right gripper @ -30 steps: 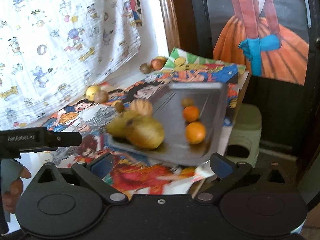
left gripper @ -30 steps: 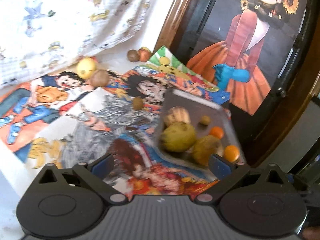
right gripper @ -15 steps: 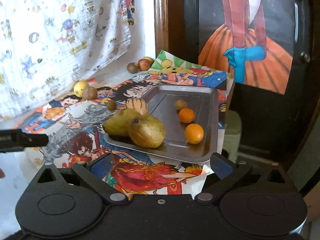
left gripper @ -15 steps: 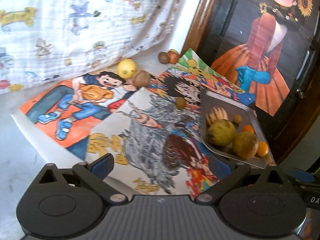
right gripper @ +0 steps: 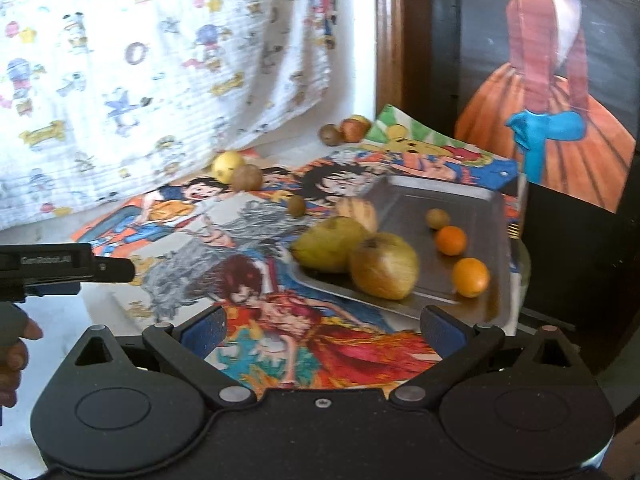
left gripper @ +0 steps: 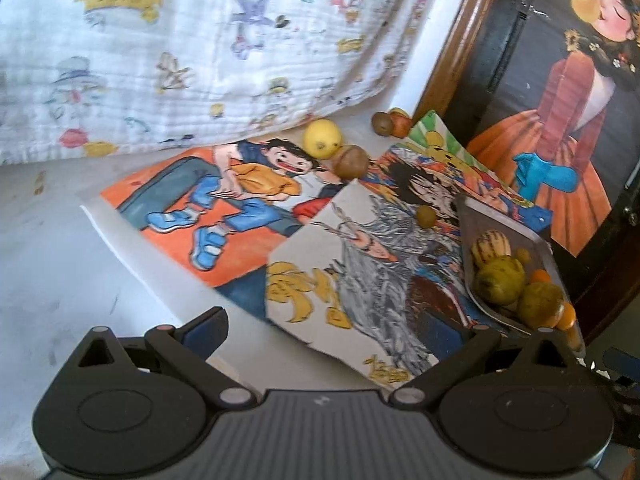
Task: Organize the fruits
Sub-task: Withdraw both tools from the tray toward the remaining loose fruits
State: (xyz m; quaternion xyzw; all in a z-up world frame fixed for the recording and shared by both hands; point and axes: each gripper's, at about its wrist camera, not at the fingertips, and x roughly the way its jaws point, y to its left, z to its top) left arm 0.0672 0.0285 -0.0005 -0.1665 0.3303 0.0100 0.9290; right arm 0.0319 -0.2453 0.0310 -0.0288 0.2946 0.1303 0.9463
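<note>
— Steel tray (right gripper: 448, 200) sits on the cartoon posters (right gripper: 248, 232) at the table's right end, holding two large green-yellow fruits (right gripper: 384, 266), a ribbed pale one (right gripper: 358, 210), a small brown one (right gripper: 437, 218) and two oranges (right gripper: 471, 277).

— And off the tray?

— One small brown fruit (right gripper: 297, 205) lies on the posters just beside the tray's left edge. A yellow fruit (left gripper: 322, 138) touches a brown one (left gripper: 351, 162) farther back near the printed cloth (left gripper: 180, 48); another pair (left gripper: 390, 123) rests by the wooden frame.

— The jaws?

— Left gripper (left gripper: 340, 332) hangs wide and empty over the posters. Right gripper (right gripper: 323, 328) likewise stands wide, holding nothing, just short of the tray.
</note>
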